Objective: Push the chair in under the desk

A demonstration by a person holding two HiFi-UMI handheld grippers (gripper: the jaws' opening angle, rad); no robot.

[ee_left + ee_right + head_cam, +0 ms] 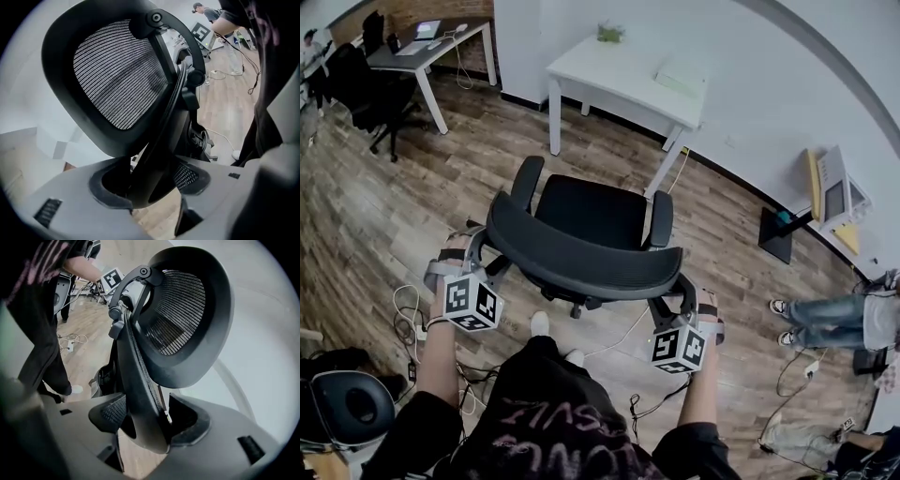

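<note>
A black office chair (586, 217) stands on the wood floor, its seat facing the white desk (600, 67) farther ahead, with open floor between them. My left gripper (476, 247) is shut on the left edge of the chair's backrest (161, 126). My right gripper (685, 300) is shut on the backrest's right edge (136, 376). In the left gripper view the jaws (150, 180) pinch the thin curved frame, below an oval mesh panel (117, 75). In the right gripper view the gripper (145, 420) clamps the same kind of edge under that mesh panel (180, 315).
A plant (609, 33) and a pale box (680, 75) sit on the white desk. Another desk (431, 42) and a dark chair (356, 84) stand at the far left. A person's legs (830, 319) are at the right. Cables (408, 314) lie on the floor near my feet.
</note>
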